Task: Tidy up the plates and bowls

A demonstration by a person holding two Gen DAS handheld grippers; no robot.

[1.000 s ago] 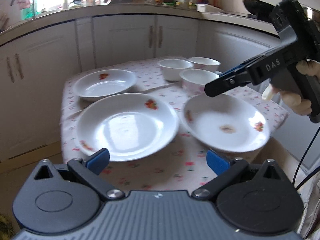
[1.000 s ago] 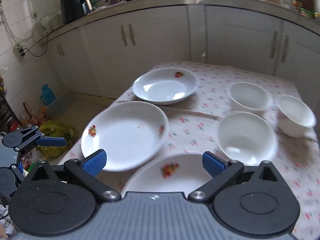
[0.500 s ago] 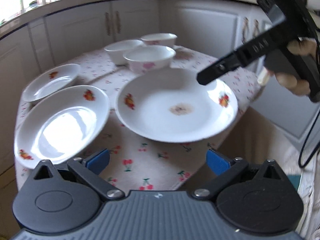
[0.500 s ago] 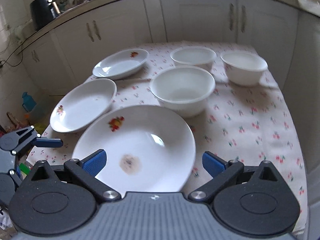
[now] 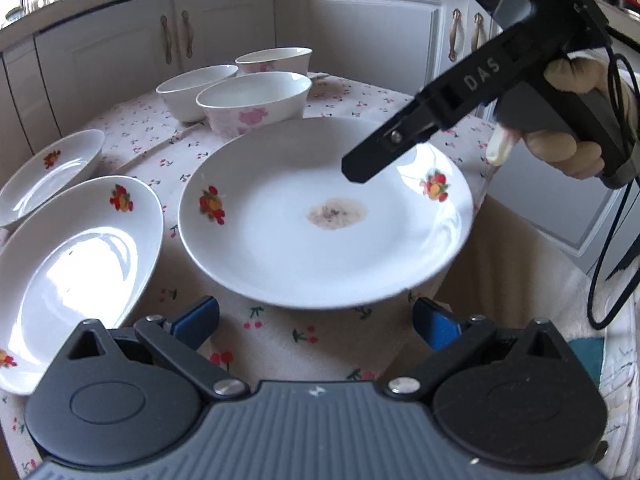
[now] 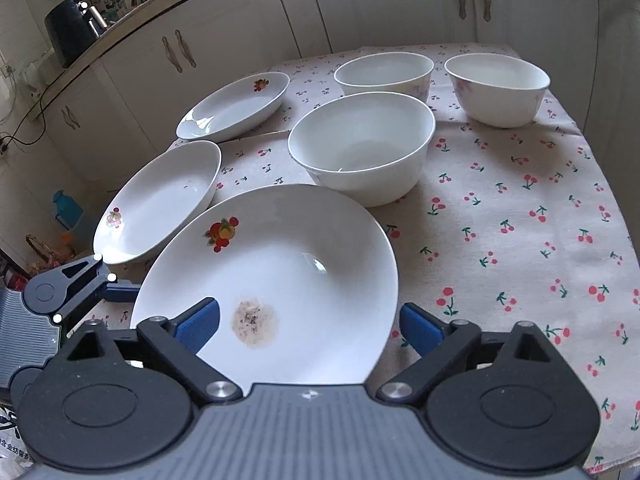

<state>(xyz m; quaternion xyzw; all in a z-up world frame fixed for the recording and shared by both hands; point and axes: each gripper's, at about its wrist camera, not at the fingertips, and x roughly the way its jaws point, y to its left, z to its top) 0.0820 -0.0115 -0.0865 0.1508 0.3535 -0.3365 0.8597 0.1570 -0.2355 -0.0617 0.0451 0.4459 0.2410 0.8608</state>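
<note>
— Both grippers have dropped toward the stained plate (image 6: pixel 280 280) at the table's (image 6: pixel 520 220) near edge.
— Right gripper (image 6: pixel 310 322) is closing, wide, the plate's rim between its pads, untouched. Left gripper (image 5: pixel 316 318) gapes empty.
— Overhanging plate: a nudge could tip it off.

Three fruit-print white plates (image 6: pixel 264 280), nearest one stained, three empty white bowls (image 6: pixel 362 148) behind, all upright
</note>
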